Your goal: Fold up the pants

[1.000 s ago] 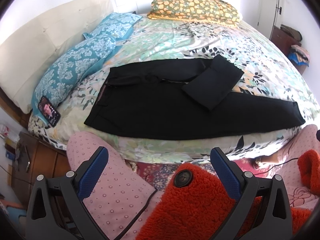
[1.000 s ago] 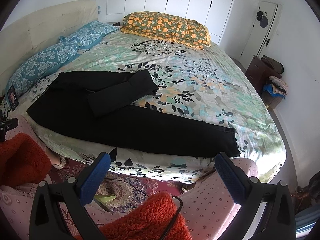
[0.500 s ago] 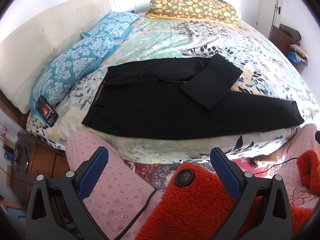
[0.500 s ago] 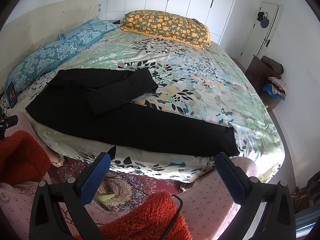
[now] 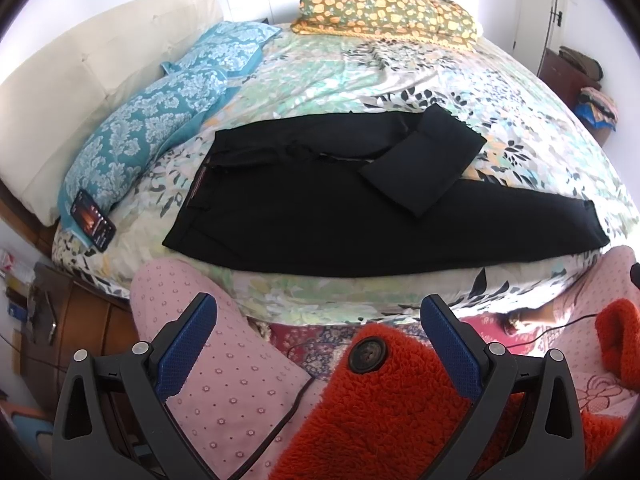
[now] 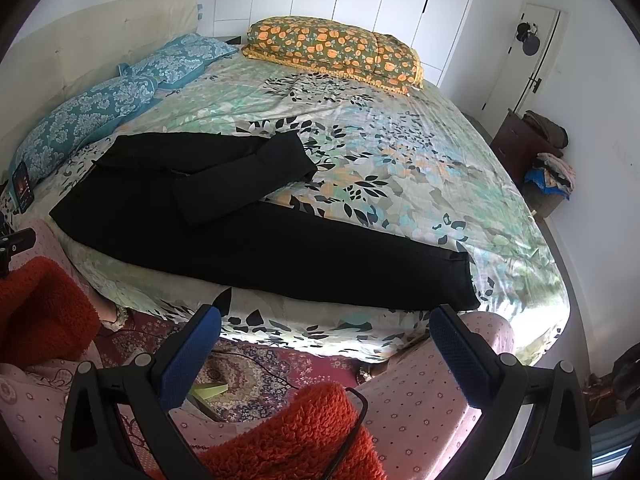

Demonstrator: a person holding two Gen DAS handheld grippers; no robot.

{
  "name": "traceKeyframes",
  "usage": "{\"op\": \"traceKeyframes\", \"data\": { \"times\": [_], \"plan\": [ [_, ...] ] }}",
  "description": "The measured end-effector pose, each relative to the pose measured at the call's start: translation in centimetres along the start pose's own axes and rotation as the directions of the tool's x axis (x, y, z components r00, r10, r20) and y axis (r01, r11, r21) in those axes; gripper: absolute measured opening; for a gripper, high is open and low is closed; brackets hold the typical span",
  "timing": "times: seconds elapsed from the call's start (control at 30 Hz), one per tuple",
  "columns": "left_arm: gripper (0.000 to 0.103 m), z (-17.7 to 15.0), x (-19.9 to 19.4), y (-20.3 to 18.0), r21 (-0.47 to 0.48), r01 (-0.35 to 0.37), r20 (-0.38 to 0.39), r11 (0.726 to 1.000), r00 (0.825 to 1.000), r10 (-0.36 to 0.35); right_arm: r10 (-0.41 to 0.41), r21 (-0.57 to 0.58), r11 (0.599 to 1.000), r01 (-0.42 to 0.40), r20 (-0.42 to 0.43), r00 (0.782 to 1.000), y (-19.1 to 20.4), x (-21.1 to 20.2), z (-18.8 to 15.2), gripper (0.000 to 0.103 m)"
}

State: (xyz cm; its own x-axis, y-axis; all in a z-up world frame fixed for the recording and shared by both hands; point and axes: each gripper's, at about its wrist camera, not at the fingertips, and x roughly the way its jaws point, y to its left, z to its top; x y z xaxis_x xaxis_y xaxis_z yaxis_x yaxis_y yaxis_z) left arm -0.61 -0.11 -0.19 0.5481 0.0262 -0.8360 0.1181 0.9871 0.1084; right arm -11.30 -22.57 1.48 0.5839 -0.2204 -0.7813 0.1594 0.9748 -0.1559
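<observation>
Bedroom with white wardrobe doors, and both claws hang back off the near edge of the bed (image 6: 400, 168), above the person's pink dotted trousers (image 5: 224, 376) and red fleece top (image 5: 380, 420). Left claw (image 5: 318, 334) has its blue pads wide apart, holding nothing; right claw (image 6: 326, 344) is the same, spread and empty. Further out, the black pants (image 5: 320, 216) lie flat along the near side of the floral bedspread, waistband toward the blue pillows (image 5: 148, 128), one leg doubled back on top, the other stretched out straight. A phone (image 5: 93, 225) leans on the nearest blue pillow.
</observation>
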Motion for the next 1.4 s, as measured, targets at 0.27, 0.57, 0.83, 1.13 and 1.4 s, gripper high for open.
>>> {"op": "traceKeyframes", "data": {
  "times": [0.27,0.57,0.83,1.13,1.4],
  "plan": [
    [0.102,-0.1,0.2,0.1,-0.001,0.0,-0.004,1.0,1.0,0.0,0.0,-0.001,1.0,0.0,-0.006,1.0,0.0,0.3,-0.2,0.103],
    [0.102,-0.1,0.4,0.1,0.002,0.003,-0.01,1.0,1.0,-0.003,-0.002,-0.002,1.0,0.001,-0.014,1.0,0.1,0.4,-0.2,0.103],
    [0.102,0.0,0.6,-0.3,0.005,0.003,-0.02,1.0,1.0,-0.003,0.001,0.001,1.0,-0.001,-0.023,1.0,0.1,0.6,-0.2,0.103],
    [0.102,0.0,0.9,-0.3,0.004,-0.002,-0.029,1.0,1.0,0.003,0.023,-0.025,0.999,-0.024,-0.045,0.999,0.6,1.2,-0.2,0.103],
    [0.102,0.3,1.4,-0.2,0.004,0.022,-0.034,1.0,0.999,-0.021,0.05,-0.055,0.997,-0.052,-0.047,0.998,1.1,1.4,0.0,0.103]
  ]
}}
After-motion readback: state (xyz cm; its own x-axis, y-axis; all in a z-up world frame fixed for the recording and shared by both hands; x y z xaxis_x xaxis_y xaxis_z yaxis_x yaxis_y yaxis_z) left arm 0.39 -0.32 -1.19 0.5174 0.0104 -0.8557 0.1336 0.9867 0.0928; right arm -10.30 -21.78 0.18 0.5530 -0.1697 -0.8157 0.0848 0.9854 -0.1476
